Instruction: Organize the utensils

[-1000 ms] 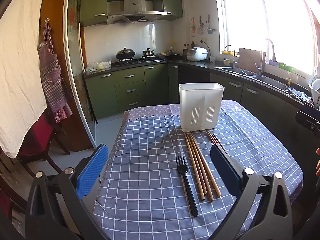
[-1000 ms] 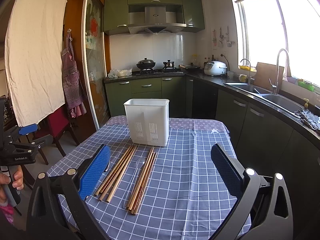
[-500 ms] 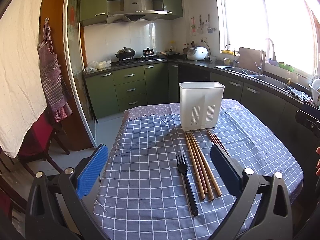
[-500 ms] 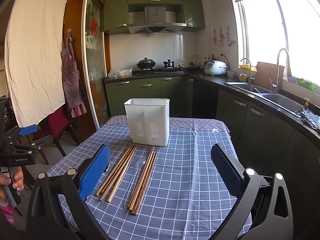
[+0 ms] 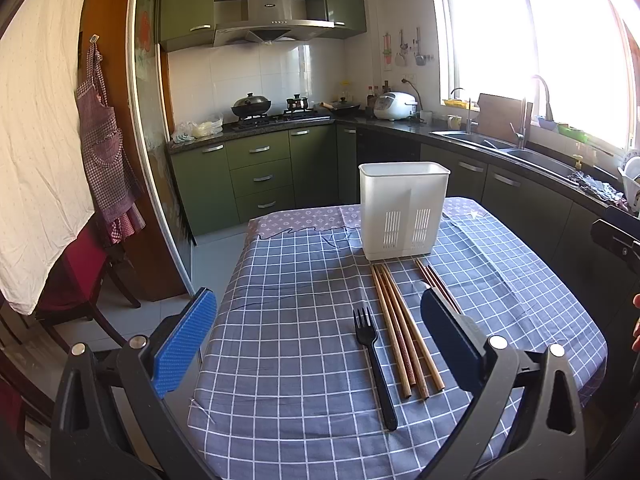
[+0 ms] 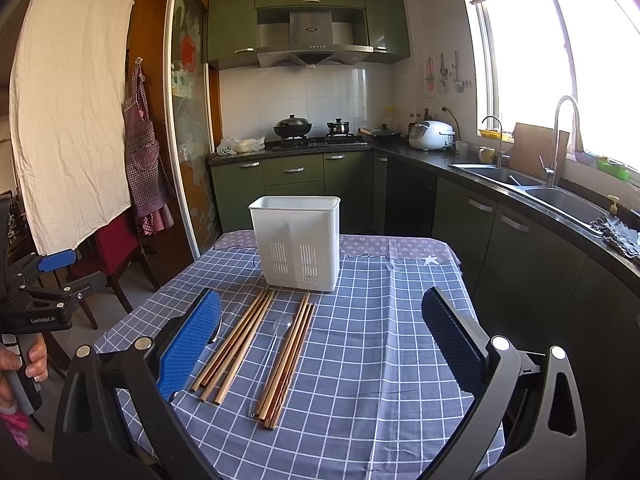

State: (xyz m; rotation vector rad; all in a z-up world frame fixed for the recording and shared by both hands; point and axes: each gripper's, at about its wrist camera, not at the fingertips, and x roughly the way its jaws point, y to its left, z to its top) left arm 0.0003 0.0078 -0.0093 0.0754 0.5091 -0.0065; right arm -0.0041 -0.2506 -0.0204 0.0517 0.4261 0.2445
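A white slotted utensil holder (image 5: 404, 210) stands upright at the far end of the checked tablecloth; it also shows in the right wrist view (image 6: 297, 242). In front of it lie a black plastic fork (image 5: 376, 364), a bundle of light wooden chopsticks (image 5: 404, 330) and a darker bundle (image 5: 436, 284). The right wrist view shows the light chopsticks (image 6: 236, 346), a clear plastic spoon (image 6: 272, 356) and the dark chopsticks (image 6: 290, 360). My left gripper (image 5: 318, 342) is open and empty above the near table edge. My right gripper (image 6: 320, 346) is open and empty above the near table.
The table (image 5: 288, 288) drops off at the left to a tiled floor with a red chair (image 5: 80, 276). Green kitchen cabinets (image 5: 260, 176) and a counter with a sink (image 6: 560, 200) run behind and to the right.
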